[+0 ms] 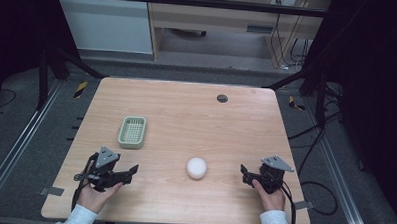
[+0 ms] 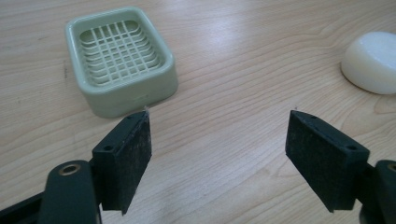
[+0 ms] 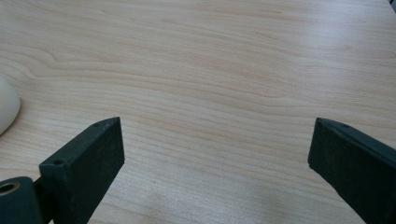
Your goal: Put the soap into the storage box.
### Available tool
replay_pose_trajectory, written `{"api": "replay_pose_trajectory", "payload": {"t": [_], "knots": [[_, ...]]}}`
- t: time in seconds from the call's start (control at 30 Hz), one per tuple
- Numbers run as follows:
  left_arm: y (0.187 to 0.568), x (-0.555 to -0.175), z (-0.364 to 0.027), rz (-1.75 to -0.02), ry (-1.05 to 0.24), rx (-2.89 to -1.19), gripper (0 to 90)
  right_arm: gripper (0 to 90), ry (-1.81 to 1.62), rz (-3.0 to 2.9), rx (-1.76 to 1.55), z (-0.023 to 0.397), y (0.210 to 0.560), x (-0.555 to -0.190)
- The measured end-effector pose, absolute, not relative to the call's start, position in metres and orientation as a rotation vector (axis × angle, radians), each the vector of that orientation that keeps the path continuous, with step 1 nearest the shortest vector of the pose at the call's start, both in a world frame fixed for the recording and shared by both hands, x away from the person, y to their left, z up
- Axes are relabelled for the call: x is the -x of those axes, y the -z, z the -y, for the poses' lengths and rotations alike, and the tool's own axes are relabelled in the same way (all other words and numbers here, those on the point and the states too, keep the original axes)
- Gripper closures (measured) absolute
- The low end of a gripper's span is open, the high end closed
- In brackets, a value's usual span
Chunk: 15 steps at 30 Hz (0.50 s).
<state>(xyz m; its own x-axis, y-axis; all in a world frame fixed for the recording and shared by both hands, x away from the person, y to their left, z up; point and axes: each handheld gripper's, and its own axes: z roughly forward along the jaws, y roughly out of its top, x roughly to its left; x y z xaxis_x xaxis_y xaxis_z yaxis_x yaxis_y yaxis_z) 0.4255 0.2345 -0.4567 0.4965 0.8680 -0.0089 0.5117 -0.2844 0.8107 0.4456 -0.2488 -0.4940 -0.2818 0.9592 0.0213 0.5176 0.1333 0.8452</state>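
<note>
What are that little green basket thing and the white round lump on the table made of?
The green tray looks like moulded plastic: one even matte colour, rounded corners, and a grid of thin bars as its floor. The white lump looks like a bar of soap, smooth and waxy with a soft sheen, though it might be plastic or stone. The table shows pale wood grain, probably a laminate.

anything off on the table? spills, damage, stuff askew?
Nothing stands out. The white soap sits whole on the table, the green soap dish is upright and empty, and no spill is visible.
</note>
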Motion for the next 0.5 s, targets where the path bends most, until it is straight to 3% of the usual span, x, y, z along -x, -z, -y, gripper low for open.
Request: {"api": "replay_pose_trajectory", "payload": {"t": [0.5], "knots": [[0.447,-0.430,-0.211,-1.065,-0.551,-1.976,22.1,3.9,-1.049,-1.878,-1.413,0.247,0.495,-0.447]]}}
